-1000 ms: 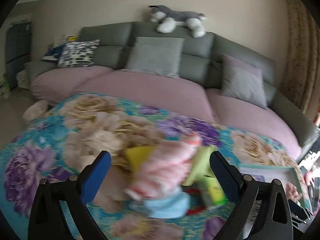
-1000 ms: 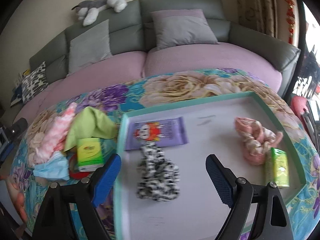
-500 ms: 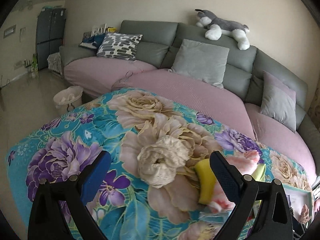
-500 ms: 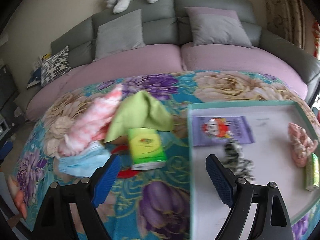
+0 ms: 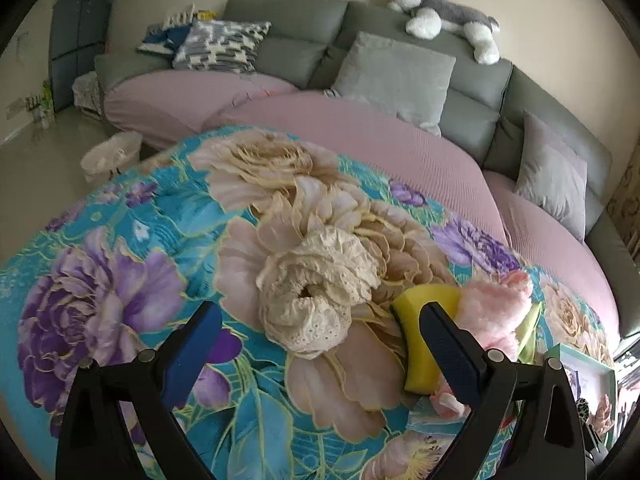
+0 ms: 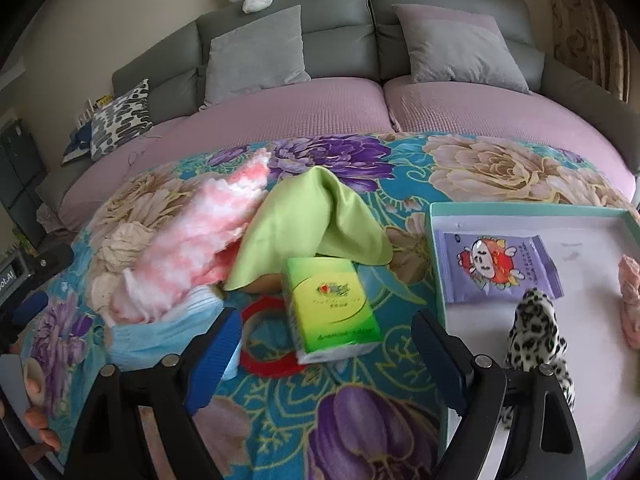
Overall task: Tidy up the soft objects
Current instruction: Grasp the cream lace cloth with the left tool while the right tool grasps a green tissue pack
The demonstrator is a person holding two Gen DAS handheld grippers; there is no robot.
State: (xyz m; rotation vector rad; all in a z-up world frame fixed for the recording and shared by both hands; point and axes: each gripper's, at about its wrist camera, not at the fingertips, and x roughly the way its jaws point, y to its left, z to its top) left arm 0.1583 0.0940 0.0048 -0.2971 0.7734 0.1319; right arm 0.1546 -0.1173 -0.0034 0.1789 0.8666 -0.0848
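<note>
Left gripper [image 5: 320,340] fingers spread wide, empty, above a cream lace scrunchie [image 5: 320,292] on the floral-covered counter [image 5: 120,240]; yellow sponge [image 5: 416,332] just right of it. Right gripper [image 6: 326,344] fingers also wide open, nothing held, over a green tissue pack [image 6: 330,308] (lying partly on a red ring [image 6: 266,360]). Pink fluffy cloth [image 6: 200,248], green cloth [image 6: 320,220], blue mask [image 6: 160,332] nearby. Tray [image 6: 436,264] holds a leopard scrunchie [image 6: 536,336].

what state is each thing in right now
left tongs: open, empty
right tongs: open, empty
cream scrunchie: loose on blanket
tissue pack: flat on blanket
green cloth: crumpled, tented
mask: under pink fluffy cloth
tray: holds leopard scrunchie, purple packet
</note>
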